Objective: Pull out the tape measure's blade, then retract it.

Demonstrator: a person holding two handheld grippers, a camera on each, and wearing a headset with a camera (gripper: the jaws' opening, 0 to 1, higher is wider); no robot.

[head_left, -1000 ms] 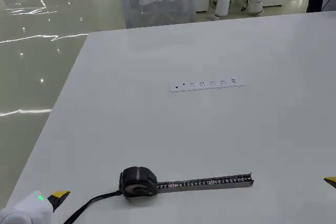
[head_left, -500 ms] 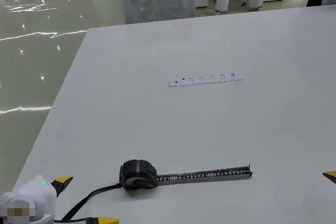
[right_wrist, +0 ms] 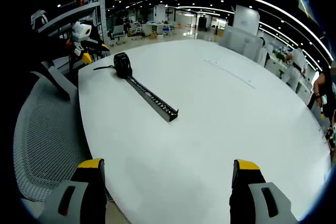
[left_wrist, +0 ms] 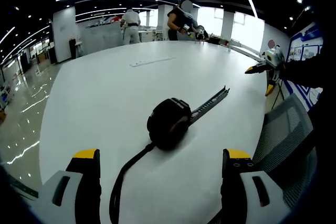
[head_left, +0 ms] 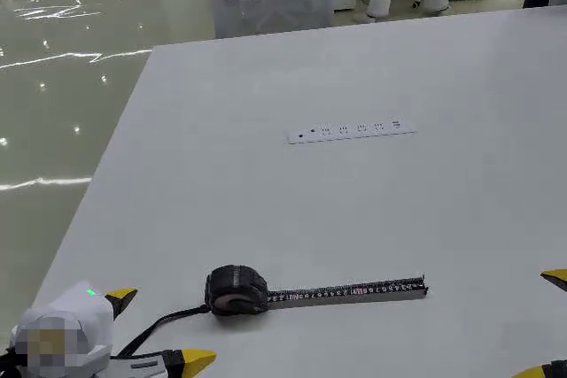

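My left gripper [left_wrist: 163, 156] stood wide open just short of the tape measure [head_left: 236, 290], which lay on the tabletop [head_left: 354, 210] with its blade [head_left: 350, 291] extended, while my right gripper [right_wrist: 168, 164] hung equally wide, well apart from the blade's tip

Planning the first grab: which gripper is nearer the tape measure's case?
Left. The left gripper is open just short of the case, with the strap running between its jaws. The right gripper is open past the blade's far tip, farther away.
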